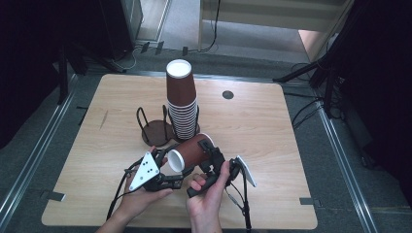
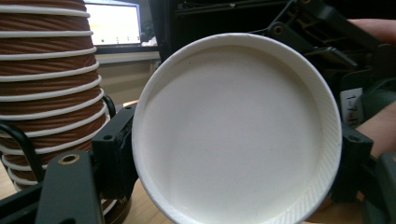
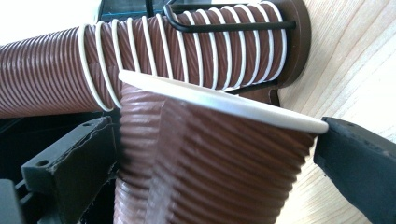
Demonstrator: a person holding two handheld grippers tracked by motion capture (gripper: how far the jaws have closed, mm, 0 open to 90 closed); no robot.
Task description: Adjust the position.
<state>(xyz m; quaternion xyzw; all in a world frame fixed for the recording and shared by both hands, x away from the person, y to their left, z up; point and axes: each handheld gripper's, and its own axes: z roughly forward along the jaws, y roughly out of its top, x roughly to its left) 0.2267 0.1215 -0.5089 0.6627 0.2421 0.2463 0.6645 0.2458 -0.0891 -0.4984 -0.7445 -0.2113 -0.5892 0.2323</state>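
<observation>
A ribbed brown paper cup (image 1: 192,148) lies on its side above the table's front, held between both grippers. Its white round end (image 2: 233,130) faces my left gripper (image 1: 174,171), whose jaws press on that end from both sides. My right gripper (image 1: 210,154) sits at the cup's wider, white-rimmed end. In the right gripper view, the cup (image 3: 224,154) fills the gap of the right gripper (image 3: 212,172); one jaw touches the rim, the other the creased wall. A person's hands hold both grippers.
A tall stack of upside-down brown cups (image 1: 182,104) stands in a wire holder just behind the held cup. An empty wire holder (image 1: 155,130) with a brown base sits to its left. The wooden table (image 1: 272,145) has a small dark hole (image 1: 228,94) at the back.
</observation>
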